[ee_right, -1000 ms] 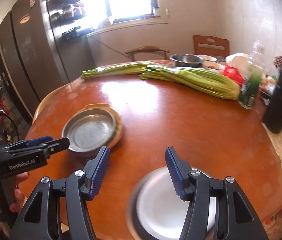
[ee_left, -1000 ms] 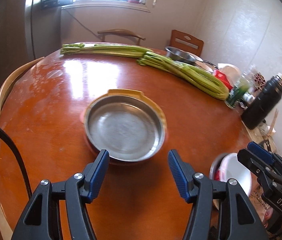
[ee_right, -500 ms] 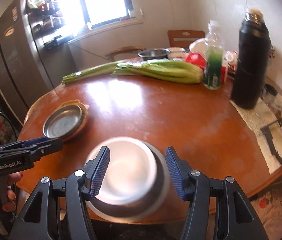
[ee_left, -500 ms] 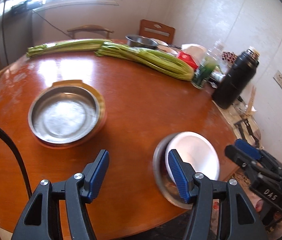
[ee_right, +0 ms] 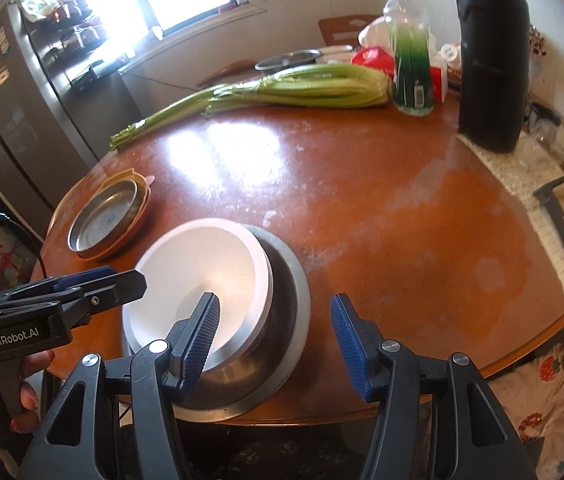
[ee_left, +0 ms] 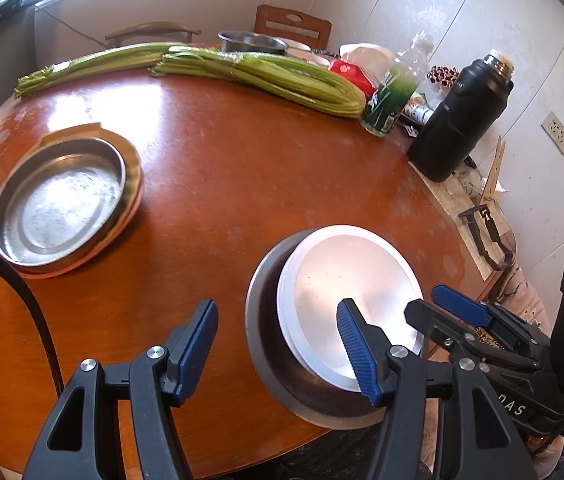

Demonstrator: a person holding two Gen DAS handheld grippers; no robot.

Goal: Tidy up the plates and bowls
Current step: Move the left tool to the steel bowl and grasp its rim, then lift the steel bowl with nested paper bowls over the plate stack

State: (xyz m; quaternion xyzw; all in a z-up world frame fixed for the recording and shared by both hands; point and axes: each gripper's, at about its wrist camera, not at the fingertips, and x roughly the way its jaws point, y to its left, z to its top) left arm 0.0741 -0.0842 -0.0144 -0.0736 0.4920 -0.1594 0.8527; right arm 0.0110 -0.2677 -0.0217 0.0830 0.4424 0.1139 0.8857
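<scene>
Across the round wooden table (ee_left: 242, 184), which fills most of both wrist views, everything can be placed from the steel bowl (ee_left: 266, 364) that sits at the table's near edge. Far beyond that bowl, along the back of the table, lie two long bundles of green stalks (ee_left: 266, 76), and to their right, also well beyond the bowl, stands a tall black flask (ee_left: 457, 116) with a clear bottle of green liquid (ee_left: 393, 92) just beside it. Well to the left of the steel bowl rests a shallow metal plate (ee_left: 58, 208), nested on a tan dish (ee_left: 132, 184) whose rim shows around it. Inside the steel bowl sits a white bowl (ee_left: 345, 280), pushed toward the steel bowl's right wall in the left wrist view. The left gripper (ee_left: 278, 352) hangs over the steel bowl's left rim, its jaws partly apart and gripping nothing; one blue pad (ee_left: 355, 348) shows in front of the white bowl, the other (ee_left: 198, 344) over bare table left of the steel bowl. The right gripper (ee_right: 274, 336) hangs over the steel bowl's opposite rim, jaws likewise partly apart and empty. A hand (ee_right: 22, 392) holds the left gripper's handle, left of the steel bowl in the right wrist view.
</scene>
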